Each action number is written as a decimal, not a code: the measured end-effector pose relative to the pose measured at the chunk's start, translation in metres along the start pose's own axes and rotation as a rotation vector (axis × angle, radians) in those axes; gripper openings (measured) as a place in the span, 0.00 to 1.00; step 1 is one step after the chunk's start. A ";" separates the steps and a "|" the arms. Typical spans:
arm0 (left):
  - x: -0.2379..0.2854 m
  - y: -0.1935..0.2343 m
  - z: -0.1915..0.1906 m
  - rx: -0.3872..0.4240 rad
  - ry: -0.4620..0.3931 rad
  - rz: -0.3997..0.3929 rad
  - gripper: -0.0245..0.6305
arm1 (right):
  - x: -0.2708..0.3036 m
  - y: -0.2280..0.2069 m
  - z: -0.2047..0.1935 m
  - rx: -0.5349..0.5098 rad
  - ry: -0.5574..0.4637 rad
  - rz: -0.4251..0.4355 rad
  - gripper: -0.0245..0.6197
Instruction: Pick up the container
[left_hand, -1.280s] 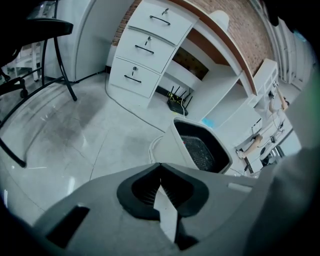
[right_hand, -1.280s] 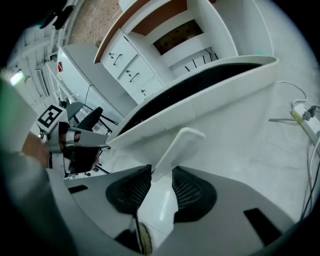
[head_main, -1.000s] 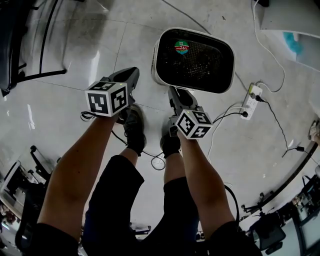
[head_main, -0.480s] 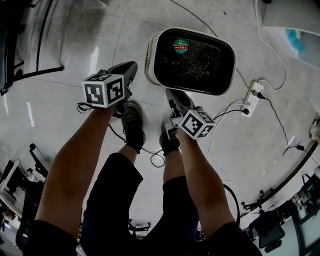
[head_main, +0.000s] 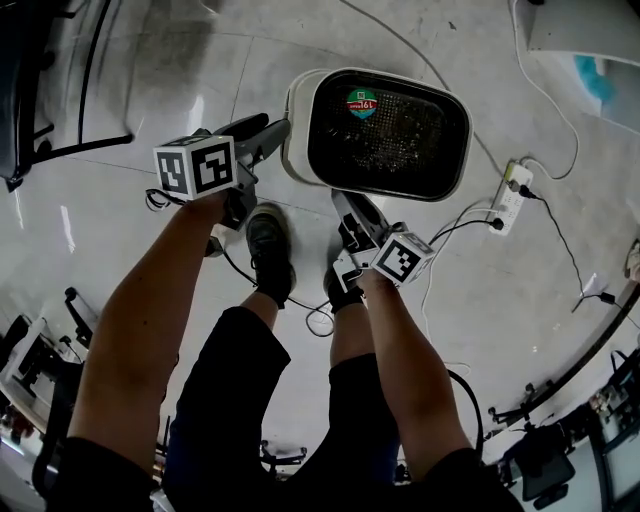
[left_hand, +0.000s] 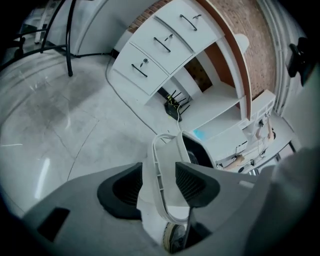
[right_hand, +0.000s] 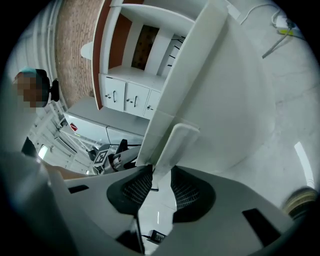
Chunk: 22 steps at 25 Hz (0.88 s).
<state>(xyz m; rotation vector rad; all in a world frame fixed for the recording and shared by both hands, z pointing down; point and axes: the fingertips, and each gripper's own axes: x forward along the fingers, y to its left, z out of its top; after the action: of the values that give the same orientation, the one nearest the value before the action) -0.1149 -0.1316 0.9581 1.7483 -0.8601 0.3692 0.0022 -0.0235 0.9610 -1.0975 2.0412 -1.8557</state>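
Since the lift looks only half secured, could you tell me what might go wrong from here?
The left tongs have just been opening; the rim of the container stands between them ungripped. Only the right tongs clamp it, on a thin tab, so it may twist or slip. A dropped container could land on the person's shoes or the power strip below.

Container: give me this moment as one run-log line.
left gripper: jaws just been opening, container rim between them | right gripper: jaws shut on container tab
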 end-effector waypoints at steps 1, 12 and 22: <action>0.001 -0.001 -0.001 -0.015 0.013 -0.016 0.35 | -0.002 0.000 -0.001 -0.003 0.002 0.003 0.21; 0.022 -0.007 -0.019 -0.268 -0.005 -0.191 0.35 | -0.011 -0.003 -0.009 0.004 0.014 0.053 0.21; 0.002 -0.009 -0.034 -0.205 0.070 -0.092 0.19 | -0.021 -0.006 -0.029 0.010 0.078 -0.028 0.21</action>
<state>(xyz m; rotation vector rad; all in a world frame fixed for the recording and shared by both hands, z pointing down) -0.1017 -0.0995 0.9650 1.5699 -0.7378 0.2694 0.0029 0.0125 0.9650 -1.0725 2.0657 -1.9499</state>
